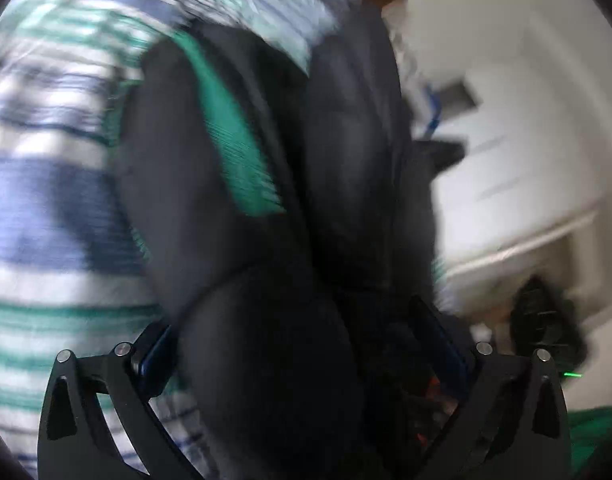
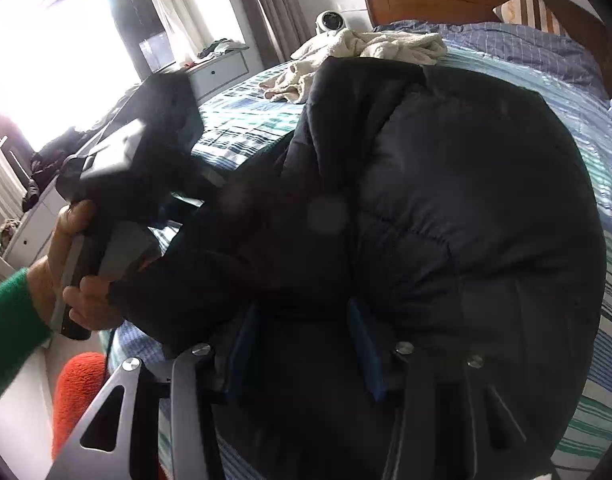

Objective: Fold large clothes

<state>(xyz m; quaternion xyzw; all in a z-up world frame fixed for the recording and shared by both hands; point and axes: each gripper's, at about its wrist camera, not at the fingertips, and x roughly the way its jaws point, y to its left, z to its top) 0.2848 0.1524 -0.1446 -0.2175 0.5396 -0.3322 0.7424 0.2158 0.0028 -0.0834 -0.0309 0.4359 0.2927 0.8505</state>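
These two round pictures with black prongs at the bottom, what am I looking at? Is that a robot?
No robot: a person holds a two-finger tool in each hand, and each tool carries a wide-angle camera looking along its fingers. The blurred picture comes from the left tool, the sharper one from the right tool. In the sharper one you also see the person's left hand, in a green sleeve, gripping the other tool. A dark puffy jacket lies on a bed with a striped blue and green cover; a cream towel lies further back. Both tools have jacket fabric between their fingers, apparently pinching it.
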